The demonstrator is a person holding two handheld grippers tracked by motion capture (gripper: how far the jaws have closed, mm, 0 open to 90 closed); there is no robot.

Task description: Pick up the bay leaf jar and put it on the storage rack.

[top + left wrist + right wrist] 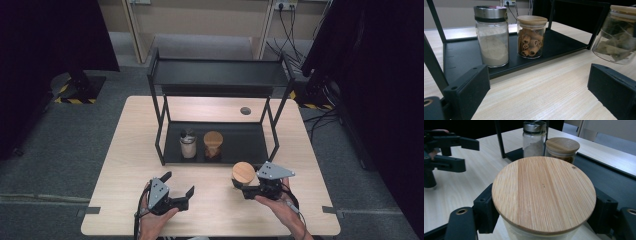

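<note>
The round glass jar with a flat wooden lid is clamped between the right gripper's fingers, above the pale wooden counter. The left gripper's fingers are spread, empty. Beyond the gripped jar, a slip could be caused by smooth glass, or a knock against the black metal shelf's edge or the cinnamon jar standing there.

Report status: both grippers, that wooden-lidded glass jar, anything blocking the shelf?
Right gripper shut on wooden-lidded glass jar, before black metal shelf rack. Left gripper open, empty. Steel-capped powder jar, cinnamon-stick jar occupy lower shelf's left; right side free.
</note>
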